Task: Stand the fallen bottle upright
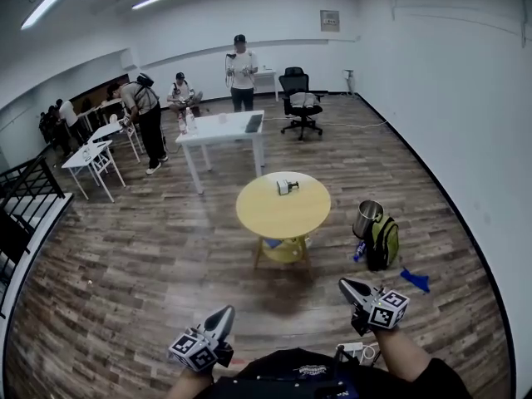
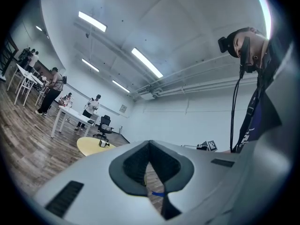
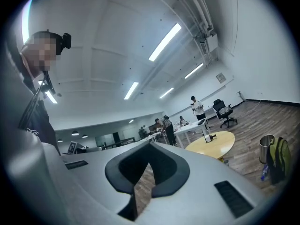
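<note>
1 bottle (image 1: 287, 187), lying on its side on the round yellow counter (image 1: 274, 219), well ahead of both claws and apart from them. The left claw (image 1: 225, 313): jaws pressed together, nothing between. The right claw (image 1: 346, 286): jaws pressed together, nothing between. Ahead of the right claw, near the counter, on the floor: 1 metal bin (image 1: 366, 219), 1 green backpack (image 1: 385, 241).

1. A white table (image 1: 218, 128) stands mid-room, with a person (image 1: 242, 71) standing behind it.
2. A black office chair (image 1: 299, 98) sits near the far wall.
3. A metal bin (image 1: 366, 219) stands just beside a green backpack (image 1: 384, 241).
</note>
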`<state>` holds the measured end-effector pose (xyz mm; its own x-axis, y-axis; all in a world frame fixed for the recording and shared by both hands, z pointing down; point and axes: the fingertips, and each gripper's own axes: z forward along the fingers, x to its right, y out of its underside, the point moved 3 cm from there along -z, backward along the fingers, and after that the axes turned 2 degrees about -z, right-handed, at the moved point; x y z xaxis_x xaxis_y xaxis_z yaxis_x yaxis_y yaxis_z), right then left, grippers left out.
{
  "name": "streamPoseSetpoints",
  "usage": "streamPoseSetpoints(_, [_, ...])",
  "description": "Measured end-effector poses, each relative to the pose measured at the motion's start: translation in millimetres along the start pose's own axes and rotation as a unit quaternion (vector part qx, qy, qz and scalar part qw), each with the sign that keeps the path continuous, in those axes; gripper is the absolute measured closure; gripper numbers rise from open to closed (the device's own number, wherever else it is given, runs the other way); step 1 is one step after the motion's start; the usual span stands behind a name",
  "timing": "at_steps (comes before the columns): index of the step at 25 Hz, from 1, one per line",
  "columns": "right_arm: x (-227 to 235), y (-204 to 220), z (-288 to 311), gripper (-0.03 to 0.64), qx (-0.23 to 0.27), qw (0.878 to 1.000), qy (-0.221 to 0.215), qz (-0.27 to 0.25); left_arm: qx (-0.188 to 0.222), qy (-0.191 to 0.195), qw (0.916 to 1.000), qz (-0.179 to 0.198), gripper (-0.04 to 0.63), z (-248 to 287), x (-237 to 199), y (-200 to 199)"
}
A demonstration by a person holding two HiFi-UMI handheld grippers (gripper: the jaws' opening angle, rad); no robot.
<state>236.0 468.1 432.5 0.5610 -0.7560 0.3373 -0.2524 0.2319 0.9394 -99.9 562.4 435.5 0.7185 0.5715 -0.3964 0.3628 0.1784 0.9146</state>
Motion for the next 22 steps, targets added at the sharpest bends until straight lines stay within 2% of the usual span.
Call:
streamPoseSetpoints(5, [5.8,5.2,17.8,0.597,-0.007,1.0,0.002,0.003,-0.003,0.001,0.9999,-0.01,0.589,11.5,-19.0,-5.4])
streamPoseSetpoints(8, [6.5,3.2,39.8,0.597,-0.006,1.0,0.007,-0.009,0.003,0.015,0.9998,-0.015,0.589,18.3,-42.7,-13.4])
streamPoseSetpoints(11, [1.2,4.3,72.2,0.597,-0.004,1.0,0.014,-0.016,0.005,0.03,0.9995,-0.012,0.589,18.0,-79.9,-24.5])
streamPoseSetpoints(18, [-22.2,5.3,171.9,0.597,0.005,0.999,0.032,-0.02,0.002,0.04,0.9991,-0.012,0.589,4.5,-173.3,-81.8])
streamPoseSetpoints(22, [-31.3,15.3,223.5,0.597,0.009,0.999,0.03,-0.019,-0.008,0.045,0.9989,-0.011,0.589,0.2,-226.2,-94.3])
